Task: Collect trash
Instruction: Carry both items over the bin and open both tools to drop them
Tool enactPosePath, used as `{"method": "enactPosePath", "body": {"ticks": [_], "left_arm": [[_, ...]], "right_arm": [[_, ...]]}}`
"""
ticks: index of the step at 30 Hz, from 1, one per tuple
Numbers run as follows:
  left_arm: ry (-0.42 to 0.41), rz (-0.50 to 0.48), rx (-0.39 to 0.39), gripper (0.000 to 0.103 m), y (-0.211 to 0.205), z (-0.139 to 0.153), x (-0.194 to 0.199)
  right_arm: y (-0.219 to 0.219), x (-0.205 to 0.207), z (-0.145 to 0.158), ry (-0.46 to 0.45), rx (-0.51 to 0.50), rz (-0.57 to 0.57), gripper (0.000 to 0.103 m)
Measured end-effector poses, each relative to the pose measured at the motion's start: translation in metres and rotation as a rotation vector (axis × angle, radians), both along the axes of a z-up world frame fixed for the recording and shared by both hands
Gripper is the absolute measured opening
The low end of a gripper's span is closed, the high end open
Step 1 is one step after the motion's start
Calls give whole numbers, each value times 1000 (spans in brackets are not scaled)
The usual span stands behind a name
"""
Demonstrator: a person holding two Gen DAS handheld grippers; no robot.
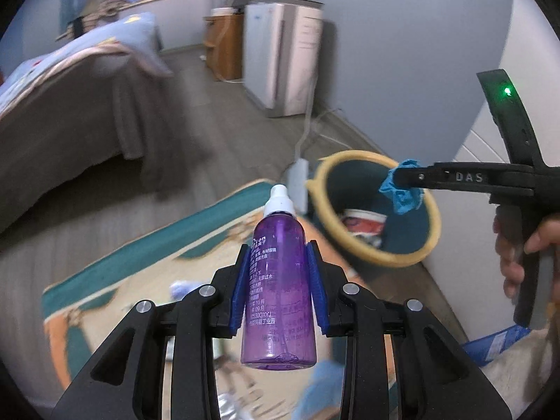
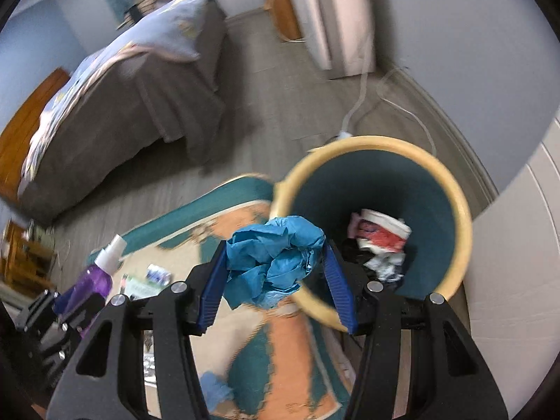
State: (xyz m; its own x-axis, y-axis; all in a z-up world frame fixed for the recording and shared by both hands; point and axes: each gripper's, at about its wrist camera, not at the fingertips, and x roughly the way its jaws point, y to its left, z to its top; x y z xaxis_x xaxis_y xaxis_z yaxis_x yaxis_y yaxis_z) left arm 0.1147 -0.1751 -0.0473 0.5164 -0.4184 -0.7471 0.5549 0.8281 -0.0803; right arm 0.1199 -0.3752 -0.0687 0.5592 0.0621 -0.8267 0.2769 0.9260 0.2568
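My left gripper (image 1: 280,245) is shut on a purple plastic bottle (image 1: 278,290) with a white cap, held upright above the rug. My right gripper (image 2: 274,245) is shut on a crumpled blue paper wad (image 2: 274,266), just left of the bin's rim. In the left wrist view that wad (image 1: 404,189) hangs over the rim of the teal bin with a yellow rim (image 1: 353,245). The bin (image 2: 462,231) holds a red-and-white cup and other scraps. The bottle (image 2: 92,283) and left gripper also show at the lower left of the right wrist view.
A patterned teal and orange rug (image 2: 290,357) carries several small bits of litter, among them a blue scrap (image 2: 215,390). A bed (image 1: 77,105) stands at left, a white appliance (image 1: 283,56) by the far wall, a power strip and cable (image 1: 299,178) behind the bin.
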Motion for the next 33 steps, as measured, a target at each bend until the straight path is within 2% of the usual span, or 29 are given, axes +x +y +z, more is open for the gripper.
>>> {"method": "enactPosePath", "body": {"ticks": [3, 9, 12, 16, 19, 20, 21, 25, 27, 33], "left_arm": [[-1, -65, 5, 33, -40, -5, 3], [35, -154, 17, 33, -93, -24, 9], [49, -197, 59, 33, -122, -40, 9], [51, -225, 116, 33, -147, -62, 8], [27, -226, 119, 34, -162, -70, 12], [8, -221, 116, 36, -165, -71, 14], [-7, -207, 124, 47, -167, -70, 17], [0, -175, 85, 60, -155, -62, 23], [-9, -154, 87, 75, -142, -55, 23], [-30, -48, 52, 89, -71, -26, 13]], "right_arm": [[-25, -4, -5, 10, -9, -39, 53], [-66, -9, -19, 32, -5, -101, 53], [-84, -10, -36, 80, 4, -135, 53], [-95, -10, -49, 115, 5, -159, 53], [-97, -11, -46, 86, 23, -166, 56], [-97, -11, -44, 72, 23, -170, 60], [-97, -11, -40, 57, 27, -175, 62], [-95, -9, -36, 38, 42, -177, 73], [-91, -7, -35, 41, 40, -166, 77], [-64, -1, -26, 35, -1, -106, 94]]}}
